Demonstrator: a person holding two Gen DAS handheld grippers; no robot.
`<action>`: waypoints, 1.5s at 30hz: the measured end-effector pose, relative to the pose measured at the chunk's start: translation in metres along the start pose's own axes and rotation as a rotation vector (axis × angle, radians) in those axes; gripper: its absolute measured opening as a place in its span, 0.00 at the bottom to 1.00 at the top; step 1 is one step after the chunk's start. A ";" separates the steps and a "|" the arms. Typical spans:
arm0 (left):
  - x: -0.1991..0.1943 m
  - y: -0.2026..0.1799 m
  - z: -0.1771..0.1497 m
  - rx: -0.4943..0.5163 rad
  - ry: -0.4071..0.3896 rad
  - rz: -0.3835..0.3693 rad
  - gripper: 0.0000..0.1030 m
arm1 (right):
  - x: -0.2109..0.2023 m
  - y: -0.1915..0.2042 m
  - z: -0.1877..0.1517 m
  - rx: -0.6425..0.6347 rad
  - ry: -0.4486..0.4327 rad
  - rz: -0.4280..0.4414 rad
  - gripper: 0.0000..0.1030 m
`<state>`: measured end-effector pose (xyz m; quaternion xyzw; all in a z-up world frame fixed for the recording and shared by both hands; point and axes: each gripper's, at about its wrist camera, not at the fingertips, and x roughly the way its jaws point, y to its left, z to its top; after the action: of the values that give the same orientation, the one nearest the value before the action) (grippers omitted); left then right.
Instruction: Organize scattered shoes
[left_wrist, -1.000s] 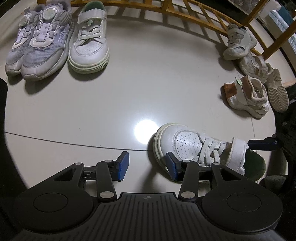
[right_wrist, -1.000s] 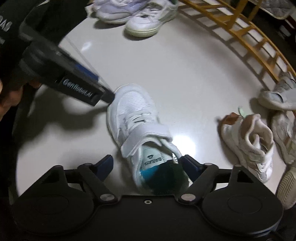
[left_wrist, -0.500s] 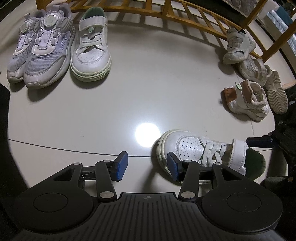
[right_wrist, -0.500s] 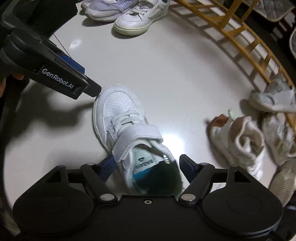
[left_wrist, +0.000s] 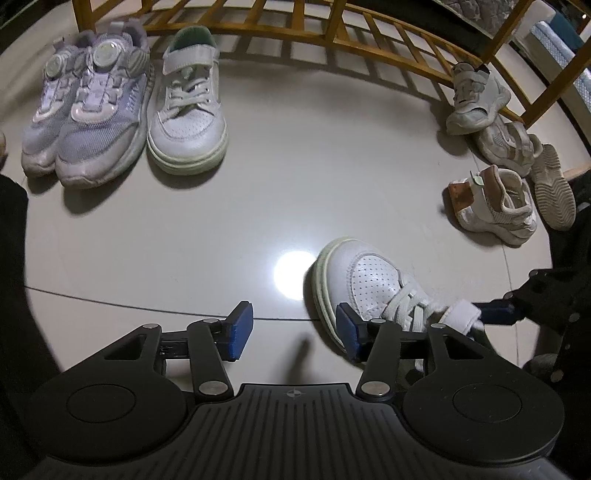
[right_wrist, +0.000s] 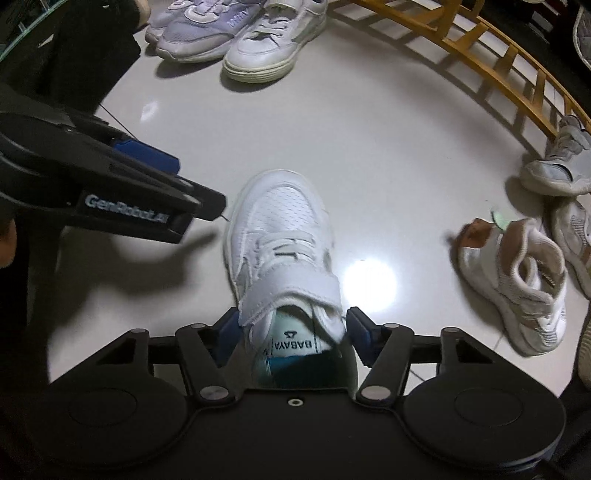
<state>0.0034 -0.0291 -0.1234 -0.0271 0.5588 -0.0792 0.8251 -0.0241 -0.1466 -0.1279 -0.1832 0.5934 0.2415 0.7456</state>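
The right gripper (right_wrist: 291, 338) straddles the heel end of the white perforated leather sneaker with a hook-and-loop strap (right_wrist: 280, 236), jaws closing on the collar from both sides, apparently just touching it. The sneaker lies on the pale glossy tile floor (right_wrist: 388, 147), its long axis running from the jaws towards twelve o'clock, toe away. The left gripper (left_wrist: 291, 328), jaws spread, opening and empty, hovers at the toe's nine o'clock. Farther off, at twelve, waits its matching white sneaker (right_wrist: 275, 40) beside the lavender mesh pair (right_wrist: 195, 33).
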 end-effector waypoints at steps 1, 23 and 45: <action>-0.001 0.000 0.000 0.005 -0.004 0.006 0.51 | 0.000 0.001 0.000 0.000 -0.003 -0.005 0.61; -0.004 -0.003 0.001 0.036 -0.014 0.018 0.54 | -0.001 0.006 -0.004 -0.048 -0.046 -0.024 0.60; -0.004 0.002 0.017 0.040 -0.032 0.023 0.55 | -0.017 0.009 -0.005 -0.304 -0.053 -0.169 0.76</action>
<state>0.0177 -0.0270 -0.1135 -0.0058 0.5441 -0.0805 0.8351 -0.0358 -0.1445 -0.1126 -0.3367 0.5126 0.2696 0.7424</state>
